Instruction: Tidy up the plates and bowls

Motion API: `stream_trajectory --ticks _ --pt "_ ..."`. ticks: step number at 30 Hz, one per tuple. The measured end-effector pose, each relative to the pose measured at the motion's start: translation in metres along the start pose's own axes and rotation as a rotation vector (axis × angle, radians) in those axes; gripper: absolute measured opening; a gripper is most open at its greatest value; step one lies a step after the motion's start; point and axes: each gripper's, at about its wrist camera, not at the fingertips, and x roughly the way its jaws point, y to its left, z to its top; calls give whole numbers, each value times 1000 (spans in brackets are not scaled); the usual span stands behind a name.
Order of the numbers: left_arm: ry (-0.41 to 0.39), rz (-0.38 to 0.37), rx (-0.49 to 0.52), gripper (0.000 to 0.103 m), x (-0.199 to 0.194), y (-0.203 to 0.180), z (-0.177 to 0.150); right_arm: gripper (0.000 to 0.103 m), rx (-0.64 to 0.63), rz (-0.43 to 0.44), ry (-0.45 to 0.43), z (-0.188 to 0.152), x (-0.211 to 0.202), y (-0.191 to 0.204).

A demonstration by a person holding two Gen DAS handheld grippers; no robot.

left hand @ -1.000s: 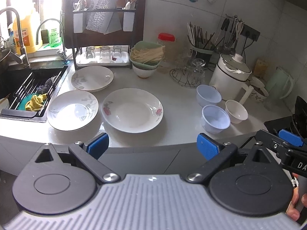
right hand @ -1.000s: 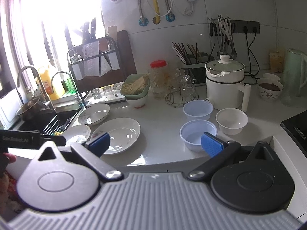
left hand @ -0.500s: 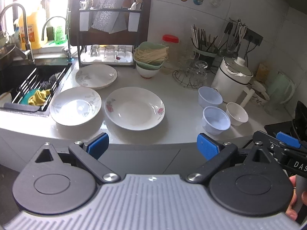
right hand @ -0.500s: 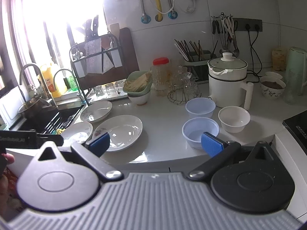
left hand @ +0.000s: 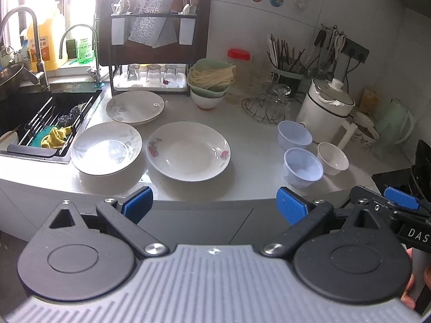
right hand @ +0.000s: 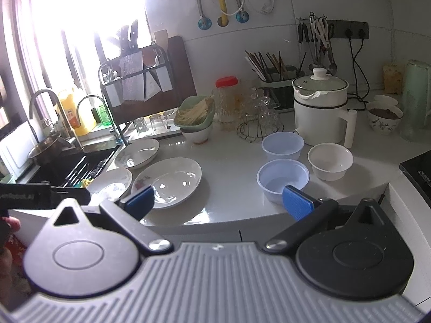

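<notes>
Three white plates lie on the counter: a rose-patterned plate (left hand: 188,150) (right hand: 168,181) in the middle, a leaf-patterned plate (left hand: 106,148) (right hand: 110,184) to its left, and a third plate (left hand: 134,106) (right hand: 136,153) behind. To the right stand two pale blue bowls (left hand: 303,167) (right hand: 282,179), (left hand: 294,134) (right hand: 282,145) and a small white bowl (left hand: 332,158) (right hand: 330,161). My left gripper (left hand: 214,208) is open, held off the counter's front edge before the rose plate. My right gripper (right hand: 218,203) is open too, just short of the nearer blue bowl.
A sink (left hand: 35,115) with a rack and yellow cloth is at the left. A dish rack (left hand: 150,53), a green bowl of noodles (left hand: 211,80), a glass stand (left hand: 269,105), a white electric pot (left hand: 327,113) and a cooktop (right hand: 420,172) line the back and right.
Both grippers have crept closer to the counter and tilted slightly; the dishes look larger. Nothing on the counter has moved and both stay open.
</notes>
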Motion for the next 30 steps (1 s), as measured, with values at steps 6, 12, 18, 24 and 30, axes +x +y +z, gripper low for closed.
stream_trajectory --ticks 6,12,18,24,30 --pt "13 5 -16 100 3 5 2 103 3 5 11 0 1 -1" --pt "40 2 10 100 10 -1 6 103 0 8 31 -4 3 3" --pt "37 3 16 100 10 -3 17 103 16 -1 16 0 0 3" --pt "36 -20 57 100 23 -3 30 103 10 -9 12 5 2 4" --pt "42 -60 69 100 46 9 46 103 29 -27 -34 12 14 11"
